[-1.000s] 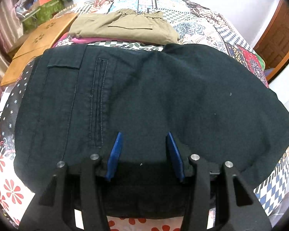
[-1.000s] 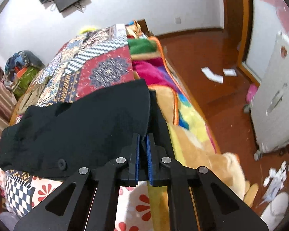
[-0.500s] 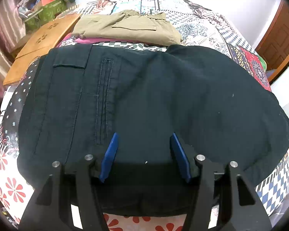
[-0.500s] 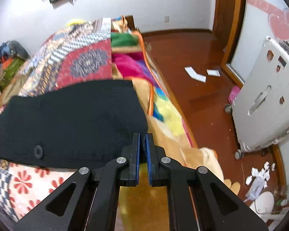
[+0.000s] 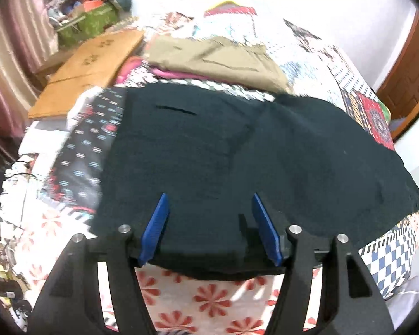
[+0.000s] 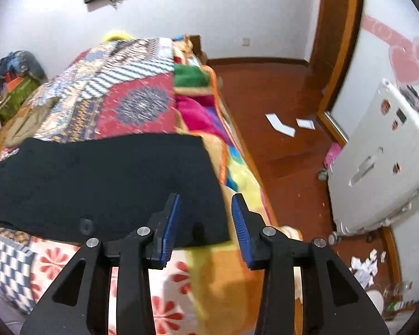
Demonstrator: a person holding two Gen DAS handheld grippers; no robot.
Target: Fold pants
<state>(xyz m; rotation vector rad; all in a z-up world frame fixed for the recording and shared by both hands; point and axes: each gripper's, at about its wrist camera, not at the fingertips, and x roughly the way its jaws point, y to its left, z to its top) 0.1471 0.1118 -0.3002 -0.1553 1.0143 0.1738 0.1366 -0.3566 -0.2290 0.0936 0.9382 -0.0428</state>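
Black pants (image 5: 237, 153) lie folded and flat across the patchwork bed cover (image 5: 215, 301). In the left wrist view my left gripper (image 5: 209, 195) hovers over their near edge, its jaws opening wide, the blue pads (image 5: 155, 226) clear of the cloth. In the right wrist view the right end of the black pants (image 6: 111, 184) reaches the side of the bed. My right gripper (image 6: 206, 195) is over that near corner with its jaws opening; the corner lies between the pads (image 6: 241, 229) and neither presses on it.
Folded khaki pants (image 5: 215, 58) rest on a pink garment behind the black ones. A wooden board (image 5: 92, 67) and a green box (image 5: 89, 22) stand at the far left. Right of the bed are wooden floor, paper scraps (image 6: 279, 125) and a white suitcase (image 6: 382, 162).
My right gripper was shut on the pants' corner and now stands open, the cloth released. The left gripper has spread wider and pulled up and away, so the pants look smaller.
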